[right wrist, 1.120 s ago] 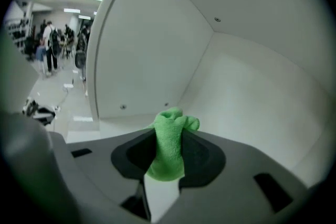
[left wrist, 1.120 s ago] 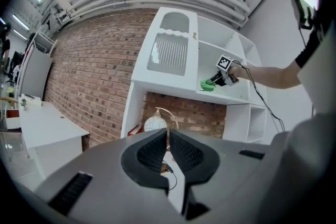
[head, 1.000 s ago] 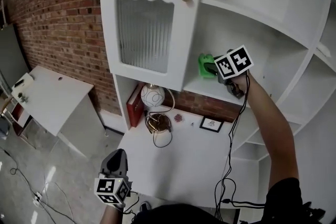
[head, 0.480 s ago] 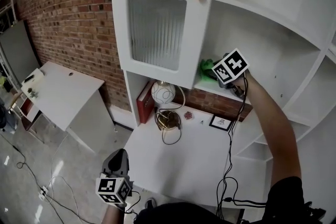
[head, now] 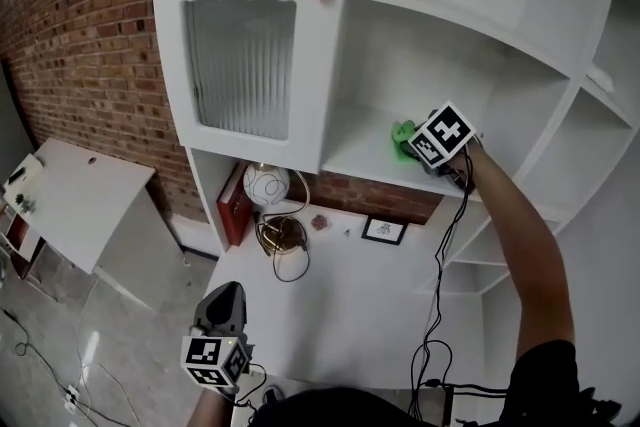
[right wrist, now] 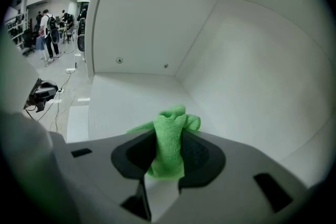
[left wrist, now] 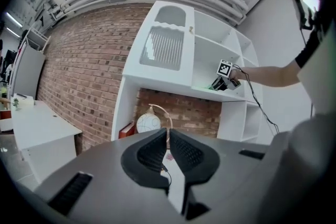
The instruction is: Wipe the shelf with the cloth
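**Right gripper (right wrist: 168, 153) pinching a crumpled green cloth (right wrist: 173, 119) over a flat white shelf board (right wrist: 118, 105) inside the tall white wooden cabinet (head: 300, 35).**

Its jaws are pressing in on the cloth's middle, with the bunched top poking out past the tips and a flap hanging below. In the head view the cloth is sitting at the right end of that board, right of the cabinet's ribbed-glass door (head: 240, 65); contact with the board cannot be confirmed. The left gripper (left wrist: 168, 147) is hanging low in front of the cabinet, well apart from it. Its jaws are lying almost together, leaving only a thin slit and gripping nothing. In the cabinet's recess under the board, a white globe lamp (head: 266, 185) is standing just beside a red book (head: 232, 205), and a small black-framed picture (head: 384, 231) is leaning near the brick back.
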`<control>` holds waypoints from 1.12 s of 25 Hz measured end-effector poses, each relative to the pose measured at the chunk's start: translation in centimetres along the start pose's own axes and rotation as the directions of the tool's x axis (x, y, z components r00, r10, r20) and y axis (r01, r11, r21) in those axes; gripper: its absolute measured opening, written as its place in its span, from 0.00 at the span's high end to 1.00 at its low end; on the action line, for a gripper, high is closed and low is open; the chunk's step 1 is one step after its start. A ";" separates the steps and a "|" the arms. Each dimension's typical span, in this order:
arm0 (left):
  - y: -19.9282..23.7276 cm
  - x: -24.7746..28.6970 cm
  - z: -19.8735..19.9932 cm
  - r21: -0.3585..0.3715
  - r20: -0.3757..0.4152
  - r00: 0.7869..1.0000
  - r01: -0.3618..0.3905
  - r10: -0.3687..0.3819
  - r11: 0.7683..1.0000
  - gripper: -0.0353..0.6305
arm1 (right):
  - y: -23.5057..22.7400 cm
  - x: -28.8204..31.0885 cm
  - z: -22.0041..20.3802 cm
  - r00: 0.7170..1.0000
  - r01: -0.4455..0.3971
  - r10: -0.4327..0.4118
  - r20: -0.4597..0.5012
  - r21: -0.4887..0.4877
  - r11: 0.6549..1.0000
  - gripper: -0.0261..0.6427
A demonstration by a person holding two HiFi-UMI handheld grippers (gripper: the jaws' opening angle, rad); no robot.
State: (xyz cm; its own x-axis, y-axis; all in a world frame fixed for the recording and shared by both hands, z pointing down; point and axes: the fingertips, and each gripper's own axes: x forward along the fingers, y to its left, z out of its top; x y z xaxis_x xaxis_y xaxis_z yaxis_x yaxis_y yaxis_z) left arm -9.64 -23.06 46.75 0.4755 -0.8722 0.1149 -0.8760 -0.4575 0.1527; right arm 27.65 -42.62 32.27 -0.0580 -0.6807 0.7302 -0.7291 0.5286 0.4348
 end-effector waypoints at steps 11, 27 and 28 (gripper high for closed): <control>-4.9 7.3 5.0 0.137 0.054 0.981 0.177 -0.186 0.975 0.92 | -5.3 -2.6 -8.7 0.947 0.150 -0.161 -0.278 -0.059 0.987 0.78; -14.0 12.4 12.1 0.226 0.141 0.896 0.385 -0.421 0.895 0.92 | -7.8 -5.3 -15.8 0.574 0.166 -0.487 -0.659 -0.488 0.857 0.79; -13.9 12.4 12.1 0.223 0.141 0.896 0.386 -0.421 0.895 0.92 | -7.7 -5.4 -15.7 0.577 0.166 -0.493 -0.651 -0.497 0.852 0.79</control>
State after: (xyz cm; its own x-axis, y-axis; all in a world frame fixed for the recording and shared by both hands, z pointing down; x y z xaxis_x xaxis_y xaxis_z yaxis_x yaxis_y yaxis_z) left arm 7.45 -29.65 34.20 0.7835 -0.6133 -0.0999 -0.6189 -0.7845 -0.0381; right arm 44.31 -35.09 33.26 0.7698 -0.3232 0.5504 -0.2917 0.5889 0.7537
